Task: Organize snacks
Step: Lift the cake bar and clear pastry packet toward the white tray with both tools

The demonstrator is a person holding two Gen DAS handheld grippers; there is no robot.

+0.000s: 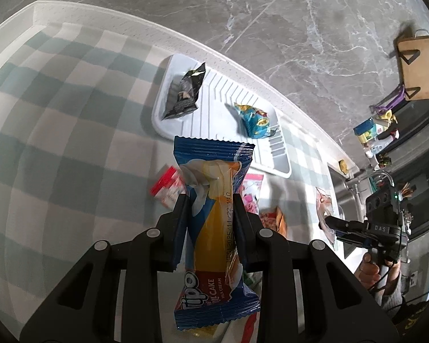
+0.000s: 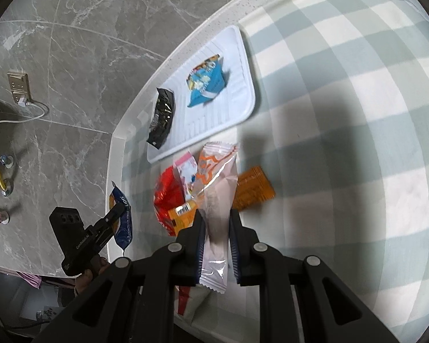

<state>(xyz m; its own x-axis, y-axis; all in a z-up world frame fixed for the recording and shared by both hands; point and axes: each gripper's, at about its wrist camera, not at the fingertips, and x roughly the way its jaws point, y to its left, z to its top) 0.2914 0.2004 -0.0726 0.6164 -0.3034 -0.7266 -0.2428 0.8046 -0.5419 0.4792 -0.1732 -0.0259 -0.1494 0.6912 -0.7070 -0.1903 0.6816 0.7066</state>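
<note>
Holding one snack each above the counter [image 1: 57,120], probably bound for the white tray [image 1: 228,97]: left hand-held gripper [image 1: 211,203] clamped on blue cake wrapper [image 1: 214,217], right hand-held gripper [image 2: 216,217] on pale pink packet [image 2: 217,188].

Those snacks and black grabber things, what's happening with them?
A person is tidying snacks with a gripper in each hand. The left gripper is shut on a blue and yellow roll cake packet. The right gripper is shut on a pale pink and white packet. Both are held above the checked tablecloth. The white tray already holds a black packet and a light blue packet. A few more snacks still lie loose near the tray.
</note>
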